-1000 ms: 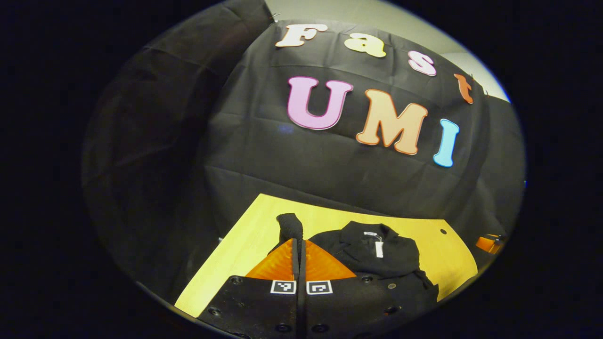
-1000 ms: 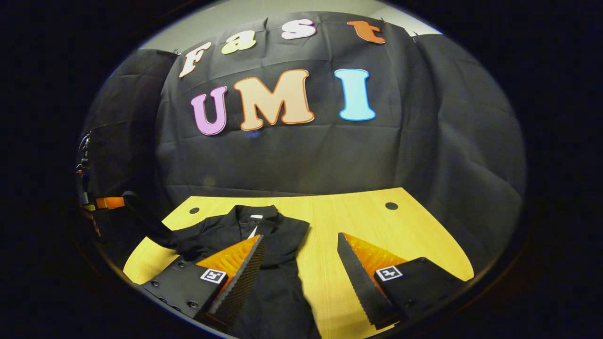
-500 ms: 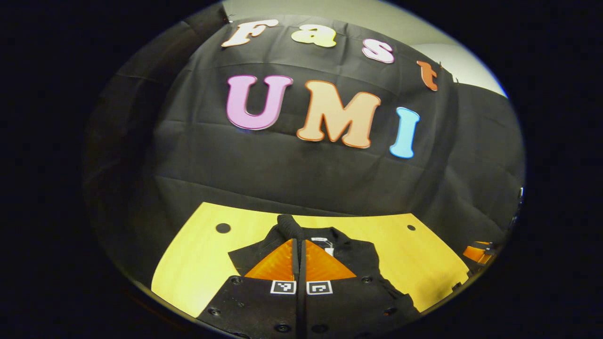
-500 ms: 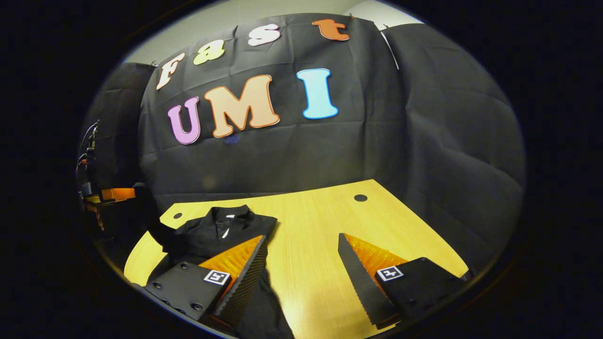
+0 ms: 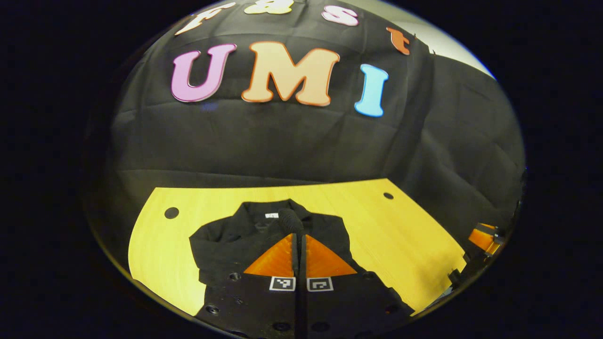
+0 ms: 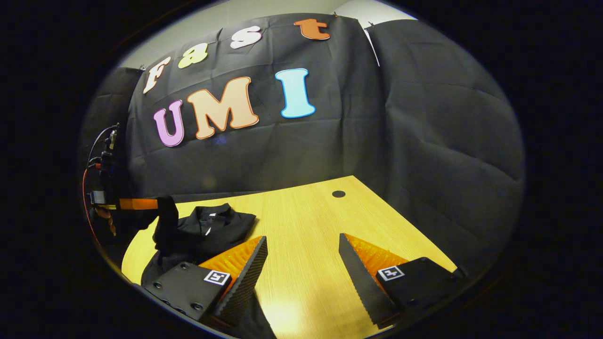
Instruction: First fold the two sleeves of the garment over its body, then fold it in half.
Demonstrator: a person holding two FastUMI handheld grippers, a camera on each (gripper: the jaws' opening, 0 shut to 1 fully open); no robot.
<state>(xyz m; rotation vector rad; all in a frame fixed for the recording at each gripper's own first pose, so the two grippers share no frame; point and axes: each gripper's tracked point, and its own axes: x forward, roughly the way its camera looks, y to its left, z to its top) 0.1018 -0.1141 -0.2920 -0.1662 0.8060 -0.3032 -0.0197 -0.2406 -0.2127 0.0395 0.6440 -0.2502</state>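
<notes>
A black collared garment (image 5: 226, 245) lies on the yellow table (image 5: 405, 235), collar toward the booth wall. My left gripper (image 5: 298, 235) is shut on the end of a black sleeve (image 5: 290, 220), which pokes up between the fingers above the garment's body. In the right gripper view the garment (image 6: 212, 228) lies at the left, and the left gripper (image 6: 158, 204) holds the sleeve (image 6: 166, 226) up over it. My right gripper (image 6: 301, 245) hangs open above bare table to the right of the garment, with nothing between its fingers.
The table has round cable holes (image 5: 171, 213) (image 5: 388, 195) (image 6: 338, 193) near its back edge. Black cloth walls close the booth behind and to the sides. Bare tabletop (image 6: 311, 221) stretches right of the garment. The right gripper (image 5: 484, 238) appears at the far right edge of the left gripper view.
My left gripper has carried the sleeve in over the garment's body and stayed shut on it. The right gripper has swung off to the right over bare table, still open.
</notes>
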